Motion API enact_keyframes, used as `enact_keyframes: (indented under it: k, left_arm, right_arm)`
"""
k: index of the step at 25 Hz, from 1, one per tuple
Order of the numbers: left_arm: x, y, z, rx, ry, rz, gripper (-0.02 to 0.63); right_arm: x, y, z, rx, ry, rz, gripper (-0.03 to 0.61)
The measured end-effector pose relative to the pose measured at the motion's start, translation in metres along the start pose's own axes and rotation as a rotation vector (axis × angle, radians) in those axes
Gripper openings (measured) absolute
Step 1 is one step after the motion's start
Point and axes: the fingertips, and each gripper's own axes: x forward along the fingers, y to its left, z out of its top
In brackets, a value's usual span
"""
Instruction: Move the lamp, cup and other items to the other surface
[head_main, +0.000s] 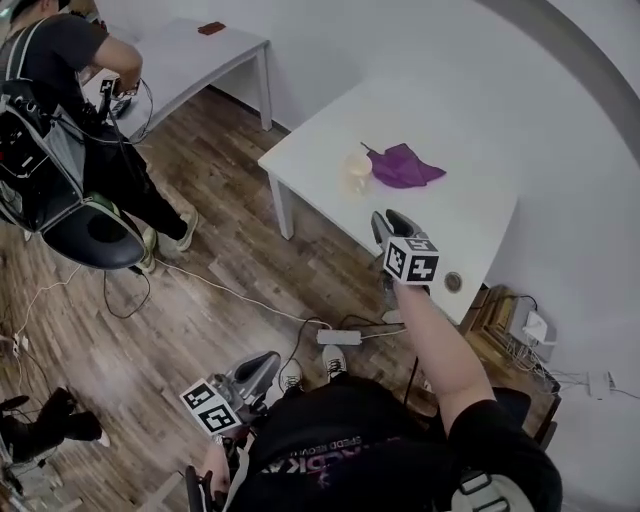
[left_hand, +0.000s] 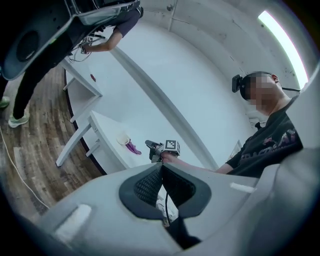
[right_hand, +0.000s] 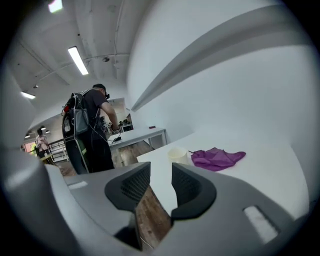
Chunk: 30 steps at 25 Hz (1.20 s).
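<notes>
A pale cup (head_main: 358, 163) stands on the white table (head_main: 440, 110) with a crumpled purple cloth (head_main: 403, 165) lying right beside it. My right gripper (head_main: 388, 224) hovers over the table's near part, short of the cup, with its jaws open and nothing between them. In the right gripper view the cup (right_hand: 177, 155) and the cloth (right_hand: 217, 157) lie ahead of the gripper (right_hand: 161, 177). My left gripper (head_main: 262, 366) hangs low by the person's body over the floor, away from the table. Its pads (left_hand: 150, 180) meet with nothing held. No lamp shows in any view.
A second white table (head_main: 200, 60) at the back left carries a small red thing (head_main: 211, 28). A person with a backpack (head_main: 60, 120) stands by it. A power strip (head_main: 340, 337) and cables lie on the wooden floor. A small round thing (head_main: 453, 282) sits near the table's front edge.
</notes>
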Motion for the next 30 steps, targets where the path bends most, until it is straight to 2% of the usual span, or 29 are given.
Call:
enact_keyframes:
  k: [6,9,15,20,25,30]
  left_arm:
    - [0.008,0.011,0.010,-0.022,-0.024,0.080,-0.005]
    - [0.000,0.016,0.008,-0.042,-0.045,0.128,-0.005]
    - [-0.012,0.025,-0.003,-0.077,-0.062,0.189,-0.005]
    - [-0.016,0.031,-0.015,-0.098,-0.043,0.208,-0.005]
    - [-0.015,0.034,-0.011,-0.101,-0.027,0.212,-0.005]
    - [-0.017,0.038,-0.013,-0.116,-0.014,0.222,-0.005]
  right_arm:
    - [0.093,-0.033,-0.011,-0.020,0.148,-0.066,0.138]
    - [0.114,-0.048,-0.018,-0.012,0.196,-0.106,0.138]
    - [0.143,-0.056,-0.029,-0.004,0.237,-0.106,0.137]
    - [0.161,-0.054,-0.037,0.004,0.251,-0.103,0.137]
    - [0.174,-0.058,-0.044,0.015,0.269,-0.102,0.132]
    - [0.176,-0.058,-0.046,-0.019,0.261,-0.100,0.058]
